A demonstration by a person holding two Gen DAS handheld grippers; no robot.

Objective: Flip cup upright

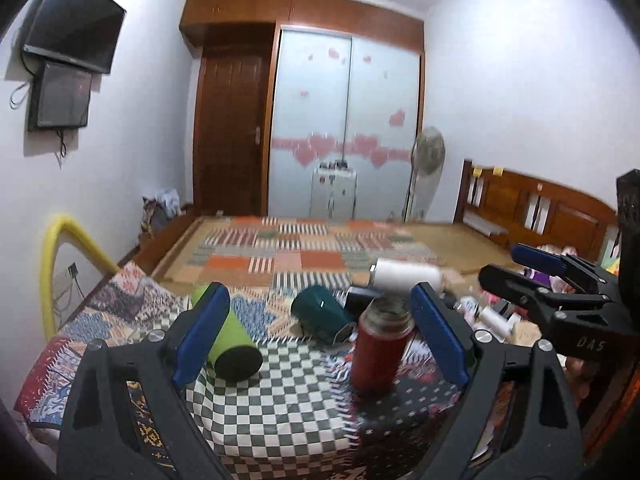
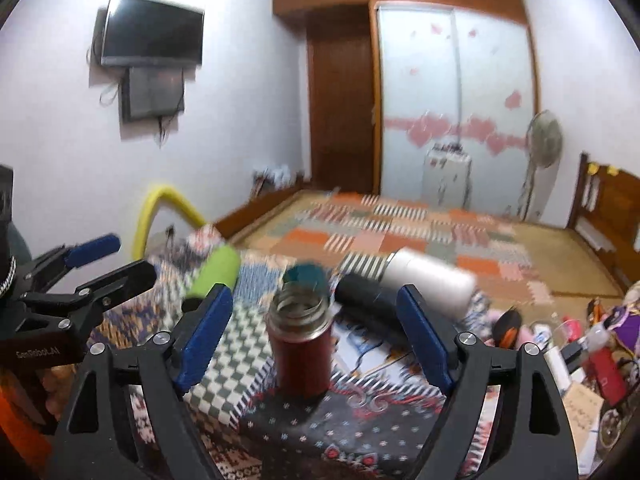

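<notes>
The red cup stands upright, mouth up, on the patterned cloth at the near end of the bed, centred between the spread fingers of the right gripper. That gripper is released; neither pad touches the cup. The left gripper is likewise released and holds nothing, and in its view the red cup stands right of centre, near the right pad.

Three cups lie on their sides beyond: a green cup to the left, a teal cup behind the red one, and a white cup further back beside a black cylinder. Judged from this, one cup is done and the others remain.

Risks: the cloth is soft and uneven, so the tall red cup could topple if a finger brushes it on the way out. The teal cup lies close behind, and a reach for it may clip the red one. The lying cups could roll from a one-sided touch. Both views are blurred, so fine clearances cannot be confirmed.
</notes>
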